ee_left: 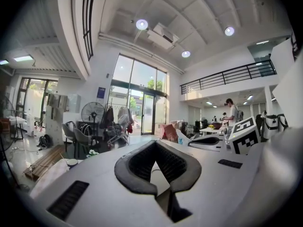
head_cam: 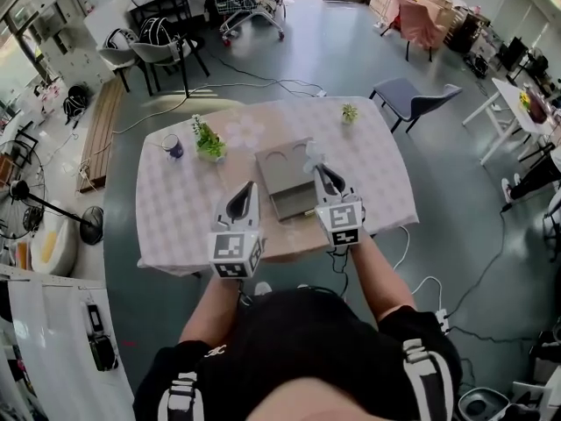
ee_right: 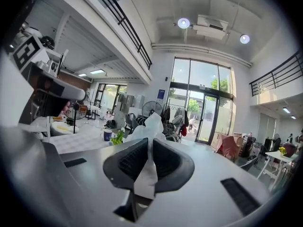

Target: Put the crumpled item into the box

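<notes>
Pinching crumpled white tissue (ee_right: 152, 126), right gripper (head_cam: 323, 173) jaws narrow, clamped on it, over far right corner of open grey box (head_cam: 279, 185) on table (head_cam: 175, 202). Left gripper (ee_left: 155, 161) near-left of box, jaws apart, empty.

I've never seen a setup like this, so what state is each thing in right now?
right gripper: shut on the crumpled item
crumpled item: pinched, lifted, not yet in the box
left gripper: open, empty
box: open, on the table
</notes>
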{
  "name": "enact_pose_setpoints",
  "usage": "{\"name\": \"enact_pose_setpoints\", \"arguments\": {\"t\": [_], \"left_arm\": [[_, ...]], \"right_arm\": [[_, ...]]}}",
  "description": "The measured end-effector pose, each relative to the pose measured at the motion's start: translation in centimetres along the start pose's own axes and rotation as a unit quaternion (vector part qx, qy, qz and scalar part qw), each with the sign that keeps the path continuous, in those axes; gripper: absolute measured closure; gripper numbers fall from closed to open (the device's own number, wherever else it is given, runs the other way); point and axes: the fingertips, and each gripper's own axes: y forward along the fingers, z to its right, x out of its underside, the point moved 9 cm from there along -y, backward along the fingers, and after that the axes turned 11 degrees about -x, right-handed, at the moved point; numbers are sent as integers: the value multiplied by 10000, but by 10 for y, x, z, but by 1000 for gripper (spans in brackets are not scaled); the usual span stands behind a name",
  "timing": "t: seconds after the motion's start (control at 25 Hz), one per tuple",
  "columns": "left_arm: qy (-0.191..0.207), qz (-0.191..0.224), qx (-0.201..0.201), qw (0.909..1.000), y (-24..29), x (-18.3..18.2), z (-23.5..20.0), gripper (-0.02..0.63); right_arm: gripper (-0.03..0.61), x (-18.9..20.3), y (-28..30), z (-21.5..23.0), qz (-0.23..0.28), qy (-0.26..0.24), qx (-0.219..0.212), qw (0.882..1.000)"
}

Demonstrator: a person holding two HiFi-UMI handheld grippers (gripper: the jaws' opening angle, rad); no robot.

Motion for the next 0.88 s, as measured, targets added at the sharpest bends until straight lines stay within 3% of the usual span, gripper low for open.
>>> {"name": "enact_pose_setpoints", "arguments": {"t": [0.52,0.88], "left_arm": [[-2,-90,-280,9996,-24,11,-22,611],[42,-140,-423,9990,-37,14,-30,611]], "right_arm": [[545,62,38,-23,-983,-857,-575,9898],[543,131,57,-32,-1855,-883,-892,9746]]}}
